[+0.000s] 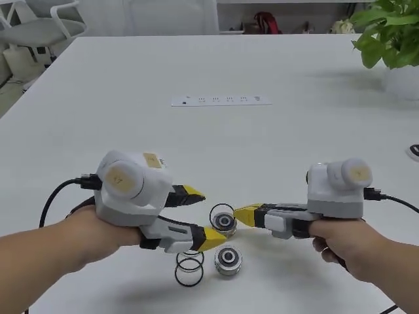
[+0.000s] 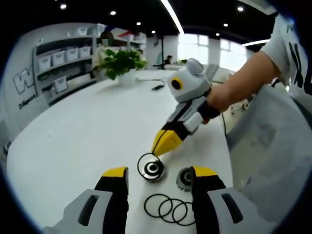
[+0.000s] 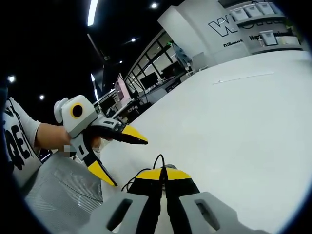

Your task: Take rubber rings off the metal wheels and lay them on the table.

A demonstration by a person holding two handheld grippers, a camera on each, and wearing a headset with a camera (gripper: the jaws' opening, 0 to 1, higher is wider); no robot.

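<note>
White workbench (image 1: 275, 144), head view: the right gripper (image 1: 243, 214) is pinched shut on a thin black rubber ring (image 1: 221, 205), which lies just left of its tip, seemingly part-lifted off a silver metal wheel (image 1: 224, 222).

Left gripper view: the left gripper (image 2: 160, 173) gapes wide just near of the wheel.

Right gripper view: the ring's loop pokes out beyond the closed jaws.

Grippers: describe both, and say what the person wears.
Left gripper and right gripper match: white rounded housings over grey handles, black fingers with yellow tips, a black cable trailing from each. Arms are bare; the person wears a white short-sleeved shirt with black lettering.
</note>
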